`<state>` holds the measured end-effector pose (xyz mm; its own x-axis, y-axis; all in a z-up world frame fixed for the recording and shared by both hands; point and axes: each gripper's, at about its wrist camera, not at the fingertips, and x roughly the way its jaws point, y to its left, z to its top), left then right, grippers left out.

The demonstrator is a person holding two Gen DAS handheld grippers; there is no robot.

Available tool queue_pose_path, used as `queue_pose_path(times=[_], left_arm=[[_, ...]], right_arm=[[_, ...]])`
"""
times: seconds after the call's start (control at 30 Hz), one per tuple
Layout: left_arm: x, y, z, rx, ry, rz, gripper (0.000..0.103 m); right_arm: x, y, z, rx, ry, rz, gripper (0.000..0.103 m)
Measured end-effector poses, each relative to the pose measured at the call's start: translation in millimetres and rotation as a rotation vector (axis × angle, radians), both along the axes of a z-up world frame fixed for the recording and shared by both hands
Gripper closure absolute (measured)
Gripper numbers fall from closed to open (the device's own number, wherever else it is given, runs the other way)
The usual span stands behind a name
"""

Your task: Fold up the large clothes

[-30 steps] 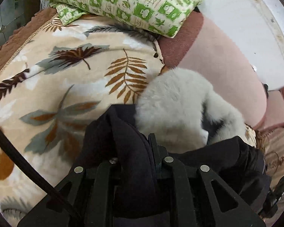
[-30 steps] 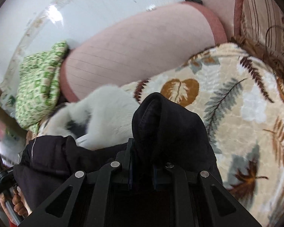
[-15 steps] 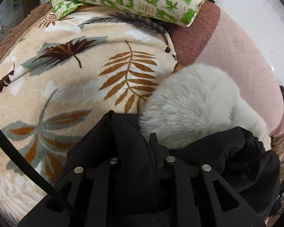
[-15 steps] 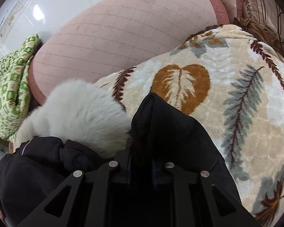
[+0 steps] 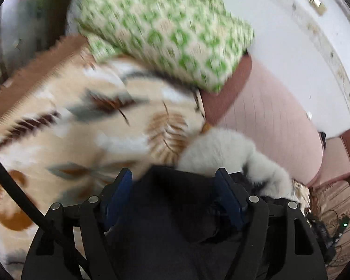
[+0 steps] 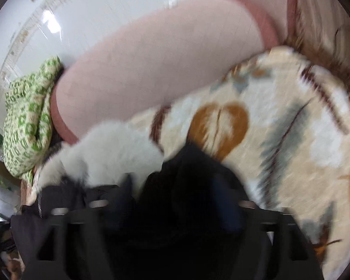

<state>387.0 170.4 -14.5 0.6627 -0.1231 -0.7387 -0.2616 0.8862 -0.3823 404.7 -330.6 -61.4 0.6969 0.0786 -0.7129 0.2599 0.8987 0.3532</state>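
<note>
- Green-and-white checked cushion (image 5: 165, 30) sits at the far left end of the sofa, propped on the leaf-print blanket (image 5: 58, 126) that covers the seat (both views are smeared by motion).
- Left hand-held gripper (image 5: 175, 198): its jaws are opening, the blue pads now stand apart, and the black coat (image 5: 170, 221) lies slack between them without being pinched.
- Black coat spreads across the middle of the blanket, its bulk bunched under and between the two grippers; in the right wrist view it rises in a dark fold (image 6: 193, 186) just ahead of the fingers.
- White fur trim (image 5: 231, 154) of the coat lies at the far edge, against the pink sofa back (image 5: 280, 121), and sits between the two grippers' lines of sight.
- Right hand-held gripper (image 6: 177, 210): its jaws are opening too; the fingers are blurred and dark against the fabric, so I cannot be sure, but the cloth seems loose between them, not clamped.
- The step in hand looks like letting go of a fold just laid toward the fur trim.
- To do it well, let both pads spread clear before lifting, then draw straight back so no cloth snags and drags the fold open.
- Release both sides evenly, so the edge stays square and the thick padding does not spring back.
</note>
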Motion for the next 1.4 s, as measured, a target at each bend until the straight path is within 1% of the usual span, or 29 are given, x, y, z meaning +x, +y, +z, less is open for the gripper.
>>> queue_pose_path(times=[0.1, 0.17, 0.27, 0.3, 0.33, 0.4, 0.43, 0.5, 0.53, 0.6, 0.67, 0.7, 0.73, 0.8, 0.83, 0.9, 0.97, 1.03, 1.07, 1.13, 1.27, 1.33, 1.37, 1.4], left_arm=[[-33, 9, 24, 0.063, -0.039, 0.039, 0.030], [-60, 8, 32, 0.108, -0.066, 0.043, 0.029], [-103, 3, 24, 0.165, -0.080, 0.071, 0.027], [-114, 2, 18, 0.171, -0.079, 0.074, 0.027], [-124, 1, 9, 0.174, -0.076, 0.074, 0.027], [-139, -1, -9, 0.183, -0.063, 0.071, 0.027], [-142, -1, -16, 0.189, -0.056, 0.067, 0.027], [-144, -3, -30, 0.209, -0.044, 0.056, 0.027], [-145, -3, -36, 0.226, -0.046, 0.048, 0.027], [-145, -2, -42, 0.272, -0.069, 0.045, 0.027], [-144, 1, -46, 0.328, -0.083, 0.052, 0.027], [-144, 3, -46, 0.340, -0.082, 0.052, 0.027], [-142, 5, -47, 0.343, -0.077, 0.050, 0.027], [-140, 15, -47, 0.310, -0.070, 0.055, 0.027], [-138, 22, -48, 0.280, -0.064, 0.066, 0.027], [-136, 29, -51, 0.257, -0.049, 0.078, 0.027], [-134, 32, -53, 0.266, -0.030, 0.085, 0.027], [-134, 33, -54, 0.266, -0.023, 0.084, 0.027], [-135, 35, -54, 0.261, -0.019, 0.086, 0.027], [-139, 39, -52, 0.251, -0.019, 0.092, 0.027], [-143, 48, -49, 0.231, -0.028, 0.121, 0.027], [-144, 54, -48, 0.218, -0.026, 0.136, 0.027], [-144, 56, -48, 0.213, -0.023, 0.142, 0.027], [-144, 58, -48, 0.207, -0.021, 0.146, 0.027]], right_arm=[[-16, -3, 27, -0.029, -0.029, -0.015, 0.017], [-36, 4, 46, -0.046, -0.070, -0.003, 0.017], [-67, 31, 59, -0.088, -0.109, 0.090, 0.018], [-77, 43, 60, -0.110, -0.115, 0.121, 0.028], [-88, 62, 61, -0.137, -0.119, 0.167, 0.044], [-101, 88, 57, -0.137, -0.124, 0.234, 0.055], [-104, 98, 53, -0.129, -0.126, 0.257, 0.055], [-101, 122, 45, -0.134, -0.118, 0.306, 0.055], [-95, 136, 39, -0.154, -0.103, 0.325, 0.056], [-72, 158, 25, -0.203, -0.067, 0.320, 0.055], [-51, 172, 11, -0.250, -0.039, 0.300, 0.054], [-36, 176, 2, -0.271, -0.018, 0.281, 0.052], [-27, 178, -5, -0.280, -0.004, 0.271, 0.048], [0, 180, -25, -0.313, 0.044, 0.233, 0.044], [10, 181, -34, -0.320, 0.072, 0.223, 0.043], [29, 179, -50, -0.318, 0.111, 0.200, 0.041], [35, 178, -55, -0.333, 0.113, 0.181, 0.040], [37, 184, -56, -0.377, 0.120, 0.185, 0.039], [37, 187, -53, -0.405, 0.127, 0.191, 0.040], [28, 193, -37, -0.460, 0.118, 0.199, 0.040], [-13, 208, 16, -0.535, -0.045, 0.206, 0.040], [-27, 224, 37, -0.517, -0.106, 0.248, 0.040], [-33, 234, 42, -0.504, -0.127, 0.270, 0.040], [-38, 244, 47, -0.487, -0.148, 0.298, 0.043]])
